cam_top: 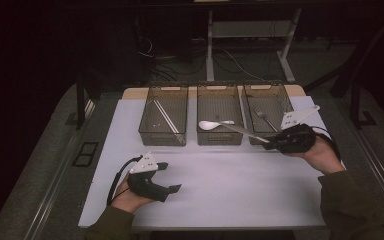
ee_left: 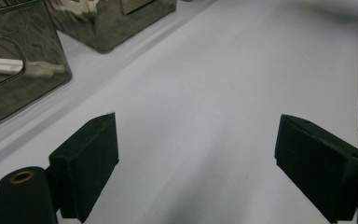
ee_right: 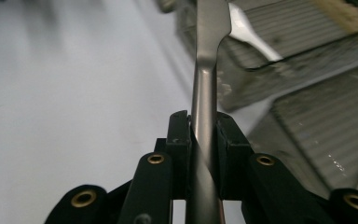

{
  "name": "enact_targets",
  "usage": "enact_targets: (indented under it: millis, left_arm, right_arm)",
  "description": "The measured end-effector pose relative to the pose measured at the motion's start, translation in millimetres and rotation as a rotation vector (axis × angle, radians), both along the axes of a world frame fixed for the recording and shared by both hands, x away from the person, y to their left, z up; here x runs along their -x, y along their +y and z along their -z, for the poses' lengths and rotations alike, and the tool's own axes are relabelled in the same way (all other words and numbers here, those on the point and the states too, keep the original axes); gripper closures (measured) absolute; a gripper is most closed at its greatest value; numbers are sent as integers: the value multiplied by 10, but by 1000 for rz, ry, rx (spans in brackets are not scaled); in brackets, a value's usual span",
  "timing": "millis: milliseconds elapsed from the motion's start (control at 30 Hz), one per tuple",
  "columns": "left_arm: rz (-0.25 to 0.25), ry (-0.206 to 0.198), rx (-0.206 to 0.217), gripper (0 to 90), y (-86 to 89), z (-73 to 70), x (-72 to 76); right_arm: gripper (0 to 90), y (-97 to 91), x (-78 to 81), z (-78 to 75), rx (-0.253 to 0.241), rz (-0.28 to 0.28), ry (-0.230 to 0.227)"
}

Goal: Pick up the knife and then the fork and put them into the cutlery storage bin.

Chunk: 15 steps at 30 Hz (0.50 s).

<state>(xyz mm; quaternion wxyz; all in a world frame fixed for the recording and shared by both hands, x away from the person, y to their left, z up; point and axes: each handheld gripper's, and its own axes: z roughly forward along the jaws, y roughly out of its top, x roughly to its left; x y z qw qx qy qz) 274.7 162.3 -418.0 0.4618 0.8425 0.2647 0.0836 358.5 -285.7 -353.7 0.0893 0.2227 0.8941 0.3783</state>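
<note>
My right gripper is shut on the handle of a metal utensil, which points left over the front of the middle clear bin. In the right gripper view the pads clamp the flat steel handle, and its far end is cut off by the frame. A white spoon lies in the middle bin. My left gripper hovers low over the white mat at the front left. Its jaws stand wide apart with only bare mat between them.
Three clear bins stand in a row at the back of the mat. The left bin holds pale sticks, and the right bin holds a fork. Table legs and cables lie beyond the far edge.
</note>
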Motion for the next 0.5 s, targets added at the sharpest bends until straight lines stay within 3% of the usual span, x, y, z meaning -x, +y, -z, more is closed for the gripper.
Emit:
enact_targets:
  millis: [167, 500]
  left_arm:
    - [-27, -9, -14, 5, -20, 22, 4]
    - [-9, 0, -23, 0, -33, 49, 0]
  right_arm:
    - [778, -138, -176, -24, -4, 78, 6]
    - [777, -364, -511, -106, -22, 270, 1]
